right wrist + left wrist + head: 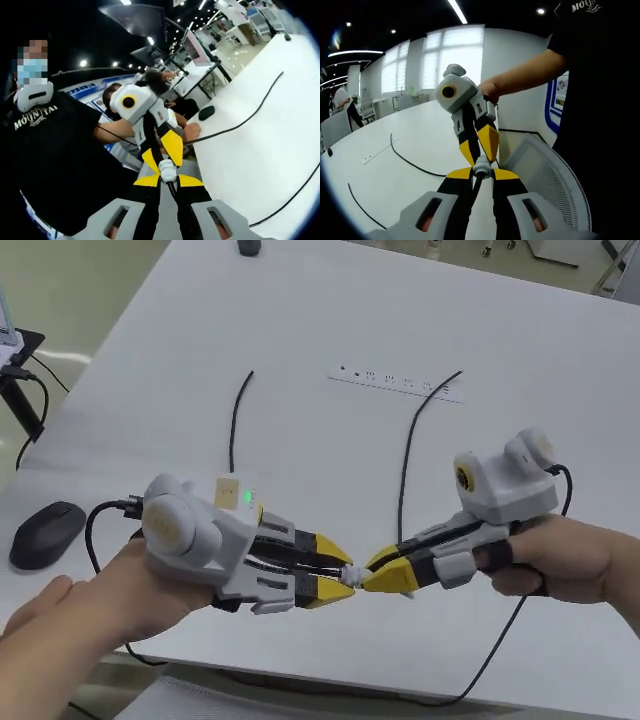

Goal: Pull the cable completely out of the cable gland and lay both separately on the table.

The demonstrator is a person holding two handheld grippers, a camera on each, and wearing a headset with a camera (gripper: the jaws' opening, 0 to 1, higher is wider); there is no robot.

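Observation:
A small white cable gland point(350, 576) hangs in the air over the table's near edge, between the meeting yellow tips of both grippers. My left gripper point(338, 574) comes in from the left and is shut on the gland point(481, 166). From the right, my right gripper point(374, 574) is shut on the black cable point(405, 460) right at the gland point(168, 171). The cable runs back between the right gripper's point(168, 181) jaws and away across the white table point(300, 320). In the left gripper view, the left gripper point(482, 174) faces the right one tip to tip.
A second black cable point(234, 420) lies left of centre, and a white power strip point(395, 382) lies behind. A black mouse point(45, 533) rests at the left edge. A mesh chair back point(545, 185) stands below the grippers, off the table's near edge.

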